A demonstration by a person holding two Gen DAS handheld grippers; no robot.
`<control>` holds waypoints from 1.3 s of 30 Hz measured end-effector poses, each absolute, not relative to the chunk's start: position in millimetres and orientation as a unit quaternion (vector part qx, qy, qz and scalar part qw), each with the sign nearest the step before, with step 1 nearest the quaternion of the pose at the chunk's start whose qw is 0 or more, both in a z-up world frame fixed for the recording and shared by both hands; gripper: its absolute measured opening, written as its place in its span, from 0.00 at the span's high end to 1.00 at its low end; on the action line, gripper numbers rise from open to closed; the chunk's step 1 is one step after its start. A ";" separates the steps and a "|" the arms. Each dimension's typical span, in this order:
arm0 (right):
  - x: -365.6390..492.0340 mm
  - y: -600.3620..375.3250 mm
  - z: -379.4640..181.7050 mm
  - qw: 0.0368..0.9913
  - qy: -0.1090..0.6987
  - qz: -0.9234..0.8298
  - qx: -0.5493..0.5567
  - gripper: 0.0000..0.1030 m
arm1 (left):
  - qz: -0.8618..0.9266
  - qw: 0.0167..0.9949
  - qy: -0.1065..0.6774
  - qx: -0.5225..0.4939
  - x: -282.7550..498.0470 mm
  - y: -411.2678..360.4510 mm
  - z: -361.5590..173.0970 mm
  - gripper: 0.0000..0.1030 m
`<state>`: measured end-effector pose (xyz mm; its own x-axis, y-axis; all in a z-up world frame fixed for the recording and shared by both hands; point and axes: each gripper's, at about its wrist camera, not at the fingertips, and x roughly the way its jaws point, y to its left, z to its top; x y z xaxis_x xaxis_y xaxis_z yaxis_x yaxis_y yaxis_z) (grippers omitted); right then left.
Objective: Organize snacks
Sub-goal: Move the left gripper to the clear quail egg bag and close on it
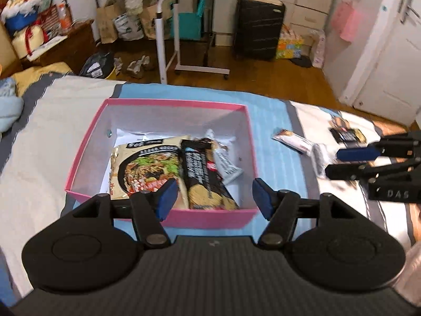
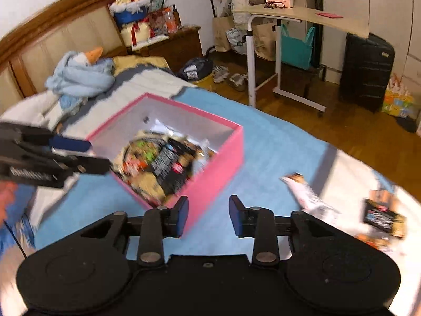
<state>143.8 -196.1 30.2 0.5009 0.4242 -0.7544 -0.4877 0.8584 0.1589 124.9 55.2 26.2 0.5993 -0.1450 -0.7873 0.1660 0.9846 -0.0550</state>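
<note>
Nearest the lens in the left wrist view is the left claw, its blue pads spread apart with nothing between them, hanging over the near wall of the pink box. Under it lie snacks already packed: a noodle pack to the left, a dark bar pack beside it, and a small white sachet leaning on that. The right claw is also released and empty, jaws parted, hovering just outside the box's near corner above the blue sheet of the bed.

Still to be gathered, by my reading, are a white bar lying loose on the sheet to the right of the box, and a dark packet further right on the pale part of the bedding; something orange shows below it, too blurred to name.

Risks from here:
- The bed is soft, so a claw pressing down on the flat white bar may sink into the bedding, pinch the sheet along with the wrapper, or skate the wrapper away.
- Slick foil wrappers can slip from a light pinch partway to the box.
- Both claws sit close together around the box; in each view the other claw juts in from the side, so crossing paths could knock them together.
- The box is light card on a yielding bed. A nudge on its wall could tip or shove it.
- Packs already inside lie piled and slanted, so a further drop may land on the rim.
</note>
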 end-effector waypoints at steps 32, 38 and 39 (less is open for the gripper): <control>200.1 -429.5 -31.0 0.871 0.463 0.159 0.025 0.35 | -0.229 0.849 0.469 -0.084 175.8 -157.0 -57.7 0.32; 225.6 -473.4 -72.4 0.849 0.503 0.122 0.102 0.35 | -0.239 0.824 0.503 -0.108 192.4 -187.7 -100.8 0.32; 226.7 -477.6 -77.0 0.848 0.506 0.117 0.105 0.35 | -0.241 0.820 0.507 -0.111 192.5 -190.4 -106.9 0.32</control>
